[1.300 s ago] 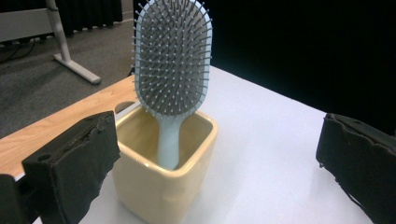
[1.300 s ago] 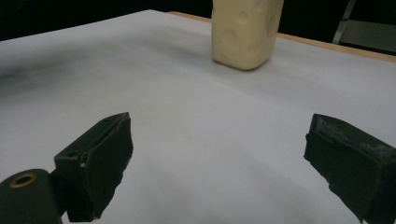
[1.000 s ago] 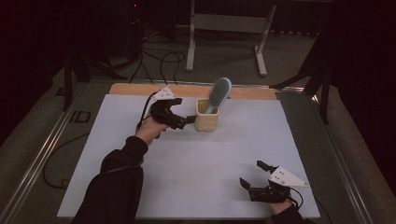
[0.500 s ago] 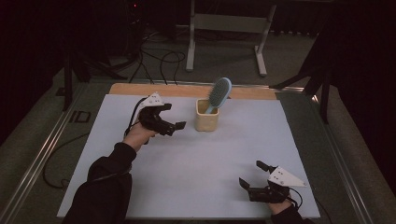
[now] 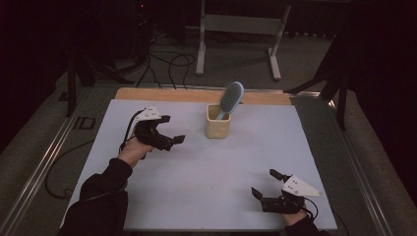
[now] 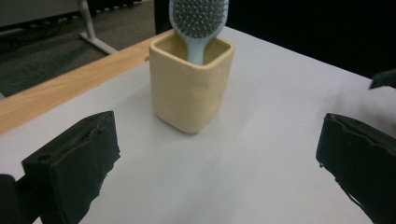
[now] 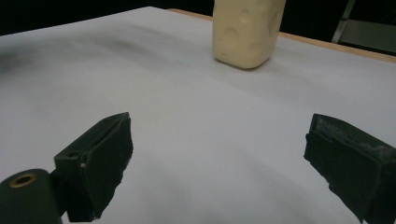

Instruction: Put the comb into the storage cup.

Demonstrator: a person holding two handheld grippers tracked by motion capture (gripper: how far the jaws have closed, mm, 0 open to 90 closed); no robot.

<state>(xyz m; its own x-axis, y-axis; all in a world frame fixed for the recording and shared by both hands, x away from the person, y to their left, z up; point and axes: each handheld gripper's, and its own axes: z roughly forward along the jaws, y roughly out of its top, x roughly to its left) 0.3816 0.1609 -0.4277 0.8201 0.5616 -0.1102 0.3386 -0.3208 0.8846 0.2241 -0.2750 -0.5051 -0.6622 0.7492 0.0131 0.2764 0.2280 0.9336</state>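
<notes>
Left gripper: held above the white table cover at about 10 o'clock from table centre, forearm reaching in from the lower left, jaws spread wide and empty, aimed toward the cream cup. The cup stands upright near the far edge at 12 o'clock, apart from the gripper. A blue hairbrush stands handle-down inside it, head tilted right, bristles visible in the left gripper view. Right gripper: low at 5 o'clock near the front edge, jaws wide apart, holding nothing, well apart from the cup.
</notes>
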